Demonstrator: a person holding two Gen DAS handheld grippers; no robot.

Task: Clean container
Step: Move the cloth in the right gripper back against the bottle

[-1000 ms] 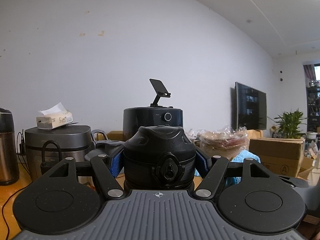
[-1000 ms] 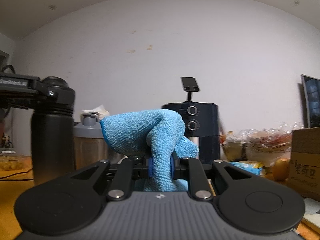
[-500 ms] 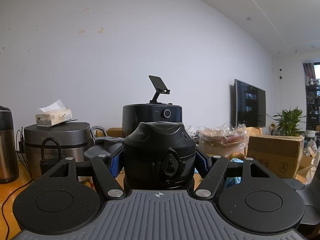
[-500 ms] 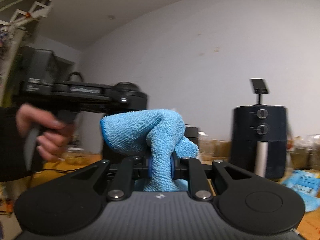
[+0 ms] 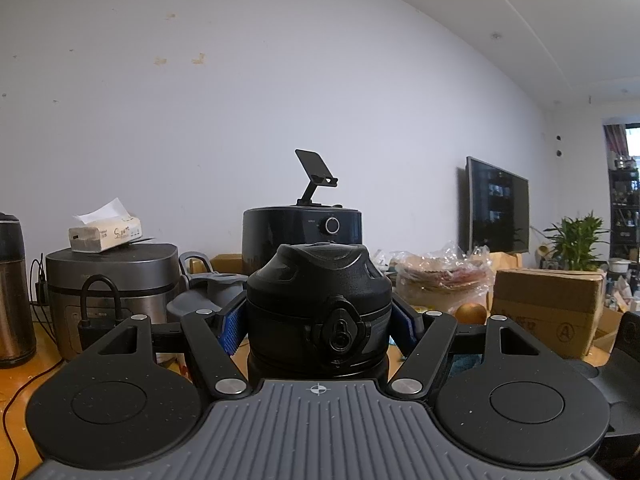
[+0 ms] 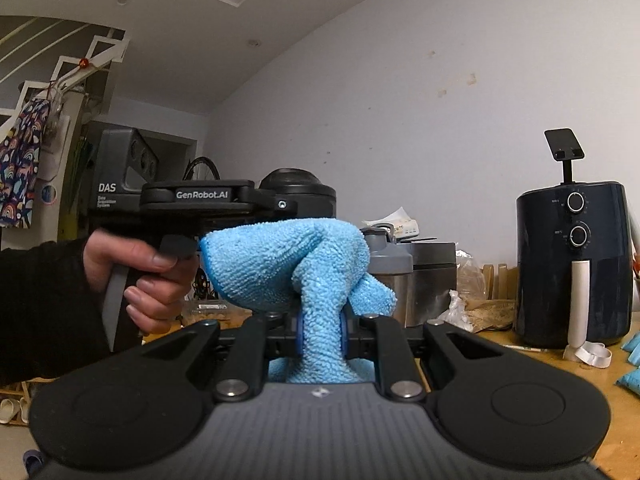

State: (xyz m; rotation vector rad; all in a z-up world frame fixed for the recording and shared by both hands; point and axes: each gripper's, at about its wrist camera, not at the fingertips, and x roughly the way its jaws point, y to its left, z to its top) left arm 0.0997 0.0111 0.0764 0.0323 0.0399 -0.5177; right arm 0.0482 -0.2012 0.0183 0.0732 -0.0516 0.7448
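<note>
air fryer, rice cooker, tissue pack

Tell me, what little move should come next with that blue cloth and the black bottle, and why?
Probably bring the blue cloth sideways onto the black bottle and begin wiping it. The left gripper clamps the bottle upright, while the right gripper, its jaws closing on the cloth, points toward the left hand with the bottle's lid just behind the cloth, and contact cannot be told.

From the right wrist view, the bottle and the hand are blocking ten o'clock; the air fryer is crowding three; open air is lying overhead at twelve.
</note>
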